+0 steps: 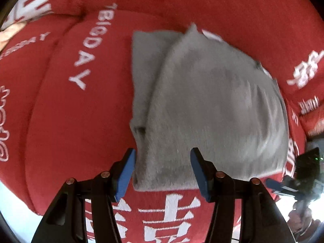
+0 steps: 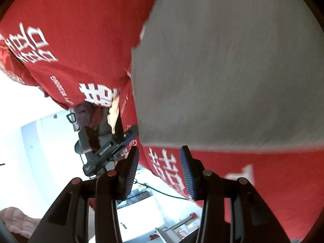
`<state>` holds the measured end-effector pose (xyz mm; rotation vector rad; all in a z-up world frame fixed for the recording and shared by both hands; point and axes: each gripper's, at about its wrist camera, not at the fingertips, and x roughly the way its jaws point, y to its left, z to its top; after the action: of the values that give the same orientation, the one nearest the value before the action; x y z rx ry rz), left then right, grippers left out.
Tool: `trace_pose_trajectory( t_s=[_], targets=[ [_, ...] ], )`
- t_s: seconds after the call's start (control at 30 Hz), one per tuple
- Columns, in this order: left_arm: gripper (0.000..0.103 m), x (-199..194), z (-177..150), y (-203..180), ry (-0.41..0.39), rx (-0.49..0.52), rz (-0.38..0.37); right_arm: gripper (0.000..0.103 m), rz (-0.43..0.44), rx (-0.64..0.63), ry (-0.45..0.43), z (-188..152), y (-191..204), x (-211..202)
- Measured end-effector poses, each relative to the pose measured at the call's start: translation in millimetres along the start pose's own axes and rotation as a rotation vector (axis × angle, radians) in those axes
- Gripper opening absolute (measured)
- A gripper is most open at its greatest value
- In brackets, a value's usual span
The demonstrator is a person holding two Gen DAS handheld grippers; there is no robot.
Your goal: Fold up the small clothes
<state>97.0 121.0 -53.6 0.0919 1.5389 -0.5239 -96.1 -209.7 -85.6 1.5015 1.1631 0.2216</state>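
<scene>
A red bedspread [image 1: 60,111] with white lettering fills most of both views and serves as the work surface; it is quilted into broad padded panels and hangs over the edge on the near side, where a bright room shows below.

On it lies a grey garment [image 1: 202,105], the one piece of small clothing in view. It sits roughly in the middle of the bedspread, already doubled over: an upper layer lies across a lower one, whose edge still sticks out along the left side in the left wrist view. The shape is compact and roughly rectangular, so the fold looks well advanced, perhaps needing only one more fold or some squaring up of the offset layers. A pale label or trim peeks out at its far edge.

The left claw [image 1: 163,172] hovers just over the near edge of the garment with its blue pads spread wide, holding nothing. The right claw [image 2: 160,172] is likewise open and empty, poised beside the near corner of the garment [image 2: 222,70], above the bedspread's [image 2: 70,30] overhanging edge.

No other clothes show, so whether more pieces wait cannot be told.
</scene>
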Motion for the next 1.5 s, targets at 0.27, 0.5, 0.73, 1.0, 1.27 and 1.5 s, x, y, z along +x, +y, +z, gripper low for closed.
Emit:
trace_pose_trajectory(
  t_s=[0.27,0.5,0.73,1.0,1.27,1.5],
  targets=[
    [0.057,15,-5,9,0.033,0.060,-0.106,0.046,0.012,0.136,-0.088,-37,-21,65],
    [0.009,20,1,30,0.074,0.053,-0.220,0.039,0.126,0.283,-0.265,-30,-29,85],
    [0.007,12,-24,35,0.052,0.110,-0.186,0.005,-0.103,0.053,-0.181,-30,5,81],
    [0.007,14,-35,43,0.024,0.098,-0.181,0.002,-0.191,0.078,-0.099,-42,-21,94],
    [0.007,10,-36,41,-0.001,0.074,-0.170,0.054,-0.169,0.045,-0.094,-40,2,85],
    [0.067,-2,-24,45,-0.041,0.017,-0.161,0.058,-0.137,0.029,-0.058,-33,16,97]
  ],
)
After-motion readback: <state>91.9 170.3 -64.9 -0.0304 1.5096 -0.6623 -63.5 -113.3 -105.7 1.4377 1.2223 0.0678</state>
